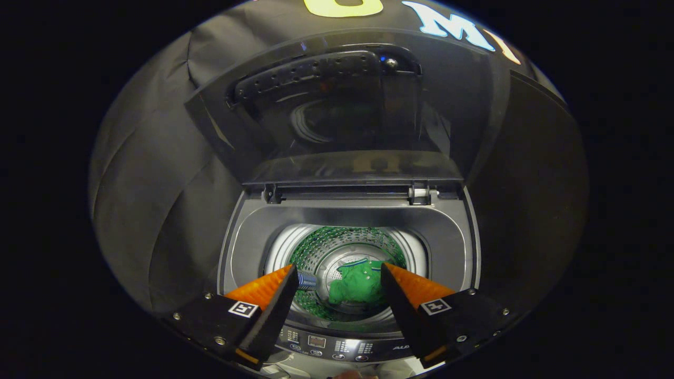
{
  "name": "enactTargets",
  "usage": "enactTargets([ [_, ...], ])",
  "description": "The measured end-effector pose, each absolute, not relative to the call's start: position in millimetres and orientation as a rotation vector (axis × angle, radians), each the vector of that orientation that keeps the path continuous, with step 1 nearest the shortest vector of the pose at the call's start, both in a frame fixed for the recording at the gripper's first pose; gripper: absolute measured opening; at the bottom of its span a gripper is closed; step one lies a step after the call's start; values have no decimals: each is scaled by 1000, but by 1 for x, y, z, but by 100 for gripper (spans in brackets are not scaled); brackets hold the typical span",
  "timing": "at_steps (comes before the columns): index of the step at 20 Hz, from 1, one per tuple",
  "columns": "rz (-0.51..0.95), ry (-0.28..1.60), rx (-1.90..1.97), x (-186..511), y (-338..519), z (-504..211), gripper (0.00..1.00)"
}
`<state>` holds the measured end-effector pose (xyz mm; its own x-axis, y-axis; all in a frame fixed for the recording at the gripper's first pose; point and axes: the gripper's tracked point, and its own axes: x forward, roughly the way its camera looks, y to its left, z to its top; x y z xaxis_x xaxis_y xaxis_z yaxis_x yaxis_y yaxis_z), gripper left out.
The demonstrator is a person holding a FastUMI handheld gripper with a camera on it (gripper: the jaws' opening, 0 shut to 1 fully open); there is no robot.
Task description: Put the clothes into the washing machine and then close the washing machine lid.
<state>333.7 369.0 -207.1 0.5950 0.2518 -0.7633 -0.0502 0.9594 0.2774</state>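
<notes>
The green garment [358, 287] already lies at the bottom of the washing machine drum [316, 250], below and beyond the gripper [337, 273], whose fingers stand wide apart holding nothing, while the raised lid [337, 116] is yet to be closed.

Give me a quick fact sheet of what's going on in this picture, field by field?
machine: top-loading washing machine
lid: lid raised, standing open behind the drum
drum: metal drum, holds a green garment
gripper: gripper above the opening, fingers apart, holding nothing
control panel: control panel along the front edge, below the fingers
left to do: close the lid
</notes>
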Motion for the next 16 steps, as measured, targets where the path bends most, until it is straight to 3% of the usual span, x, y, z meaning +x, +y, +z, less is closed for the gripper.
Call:
enactTargets([
  [6,215,839,235,345,377,-164,96],
  [16,240,585,303,401,374,-16,96],
])
